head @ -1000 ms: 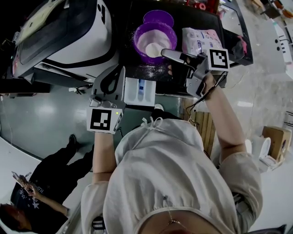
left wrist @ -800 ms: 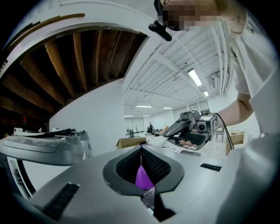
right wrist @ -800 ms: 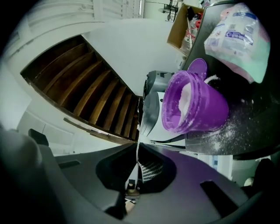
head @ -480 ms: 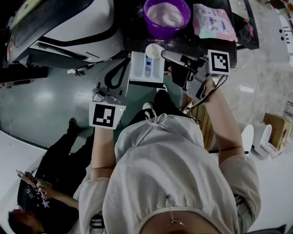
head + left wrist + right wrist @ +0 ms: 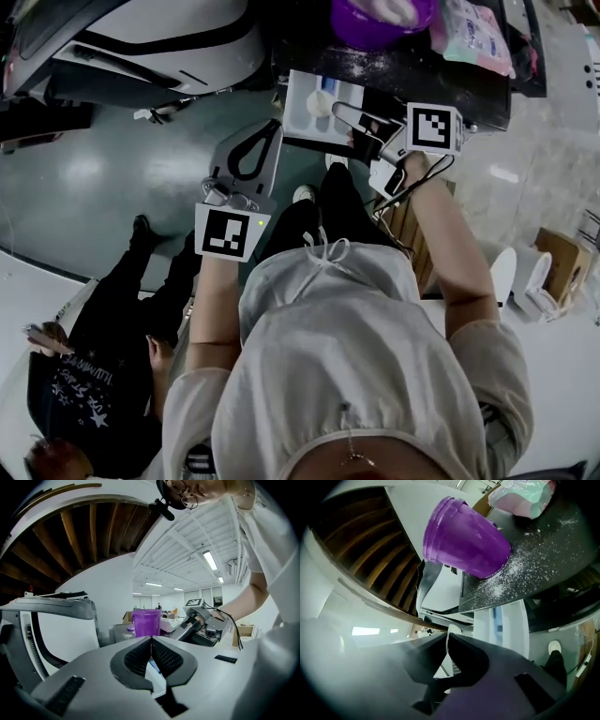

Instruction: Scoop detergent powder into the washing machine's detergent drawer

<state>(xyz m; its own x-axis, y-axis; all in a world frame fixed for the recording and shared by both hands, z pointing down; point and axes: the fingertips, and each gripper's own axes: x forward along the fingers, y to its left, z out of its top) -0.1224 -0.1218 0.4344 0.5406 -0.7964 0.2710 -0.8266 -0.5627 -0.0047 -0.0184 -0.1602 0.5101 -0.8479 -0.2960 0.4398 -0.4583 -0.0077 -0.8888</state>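
The white detergent drawer [image 5: 305,111] stands pulled out from the washing machine [image 5: 159,37], below the dark counter. My right gripper [image 5: 339,111] is shut on the handle of a white scoop [image 5: 321,102], whose bowl hangs over the drawer. In the right gripper view only a thin white strip of the scoop [image 5: 451,631] shows between the jaws of the right gripper [image 5: 447,637], above the drawer [image 5: 502,630]. My left gripper [image 5: 274,125] is shut on nothing, just left of the drawer. A purple bowl [image 5: 380,17] of powder sits on the counter.
A pink and white detergent bag [image 5: 473,33] lies right of the bowl. Spilled powder dusts the counter [image 5: 543,559] around the purple bowl [image 5: 464,538]. A person in dark clothes [image 5: 103,375] stands at the lower left. Cardboard boxes [image 5: 562,277] sit on the floor at right.
My right gripper has carried the scoop out of the purple bowl and down over the drawer. The left gripper has stayed shut beside the drawer.
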